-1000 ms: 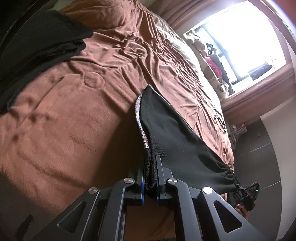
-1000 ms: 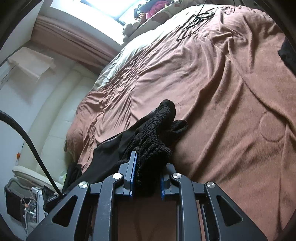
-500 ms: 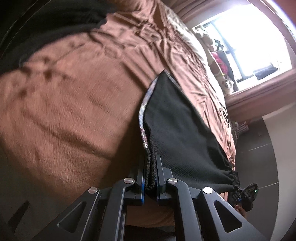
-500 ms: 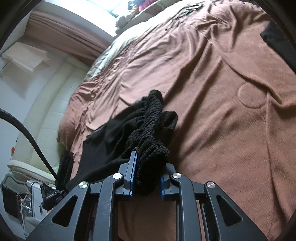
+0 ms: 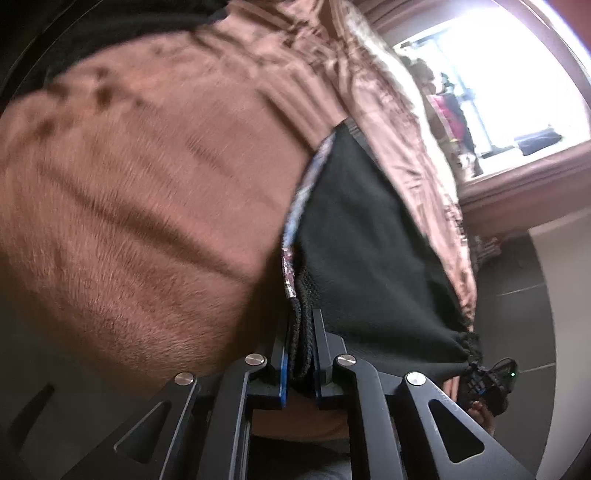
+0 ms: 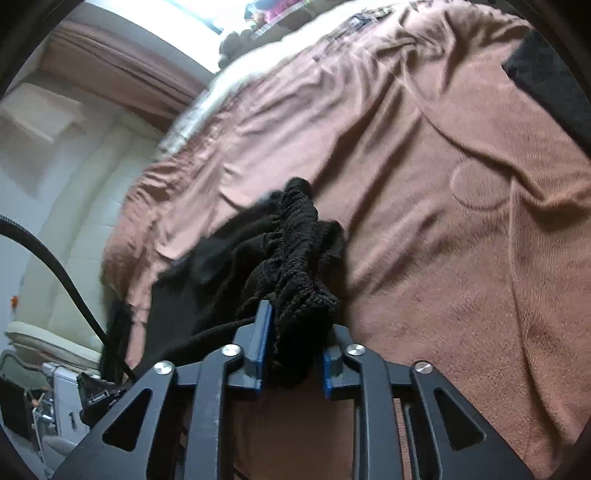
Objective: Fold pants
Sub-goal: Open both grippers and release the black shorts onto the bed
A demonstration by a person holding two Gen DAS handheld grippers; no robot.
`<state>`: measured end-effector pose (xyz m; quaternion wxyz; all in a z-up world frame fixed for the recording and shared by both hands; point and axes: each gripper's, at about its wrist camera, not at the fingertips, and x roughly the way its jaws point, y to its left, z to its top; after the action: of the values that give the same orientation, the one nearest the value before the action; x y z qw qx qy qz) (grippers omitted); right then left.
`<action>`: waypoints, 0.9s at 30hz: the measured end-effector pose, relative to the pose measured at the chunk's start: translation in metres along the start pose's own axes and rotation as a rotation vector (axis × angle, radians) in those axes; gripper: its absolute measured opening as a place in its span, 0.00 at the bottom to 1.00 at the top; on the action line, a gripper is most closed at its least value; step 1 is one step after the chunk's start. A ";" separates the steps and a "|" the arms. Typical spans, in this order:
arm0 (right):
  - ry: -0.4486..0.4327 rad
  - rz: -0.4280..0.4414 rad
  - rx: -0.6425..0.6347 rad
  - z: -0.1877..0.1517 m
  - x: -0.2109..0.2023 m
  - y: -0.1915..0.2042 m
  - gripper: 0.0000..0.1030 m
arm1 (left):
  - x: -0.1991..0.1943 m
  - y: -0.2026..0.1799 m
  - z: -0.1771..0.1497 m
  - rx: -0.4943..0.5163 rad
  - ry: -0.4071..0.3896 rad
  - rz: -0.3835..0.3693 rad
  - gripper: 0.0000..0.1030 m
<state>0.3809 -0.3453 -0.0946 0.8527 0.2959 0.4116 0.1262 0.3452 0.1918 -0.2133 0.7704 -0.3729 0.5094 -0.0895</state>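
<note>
Black pants [image 5: 369,266] with a patterned side stripe [image 5: 301,199] hang stretched above a brown bed cover [image 5: 147,192]. My left gripper [image 5: 300,350] is shut on one corner of their ribbed waistband. In the right wrist view my right gripper [image 6: 293,354] is shut on the bunched black waistband [image 6: 299,254], and the rest of the pants trails down to the left. The right gripper also shows far off in the left wrist view [image 5: 487,384], holding the other corner. The pants' lower legs are hidden.
A second dark garment [image 6: 550,85] lies on the bed cover [image 6: 461,258] at the upper right, and it also shows at the left view's top [image 5: 110,33]. A bright window [image 5: 509,85] and sill with soft toys stand beyond the bed. Dark floor [image 5: 517,302] lies beside the bed.
Both grippers have moved along over the bed with the pants held taut between them. The dark garment has slid toward the frame edges. Both grips are unchanged.
</note>
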 end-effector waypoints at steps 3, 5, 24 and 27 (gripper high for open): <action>-0.021 -0.057 -0.010 -0.005 -0.006 0.003 0.38 | 0.000 0.005 -0.003 0.004 0.004 0.001 0.17; -0.066 -0.102 -0.020 -0.009 -0.019 0.006 0.51 | -0.005 0.003 -0.002 0.029 0.002 0.027 0.25; -0.134 -0.167 -0.199 -0.022 -0.092 0.082 0.54 | -0.056 -0.021 0.035 0.175 -0.097 0.059 0.49; -0.135 -0.181 -0.218 -0.019 -0.086 0.087 0.62 | -0.055 -0.025 0.042 0.175 -0.102 0.070 0.49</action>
<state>0.3144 -0.3084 0.0027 0.9134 0.1710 0.3621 0.0729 0.3616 0.2230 -0.1479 0.8276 -0.2901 0.4724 -0.0877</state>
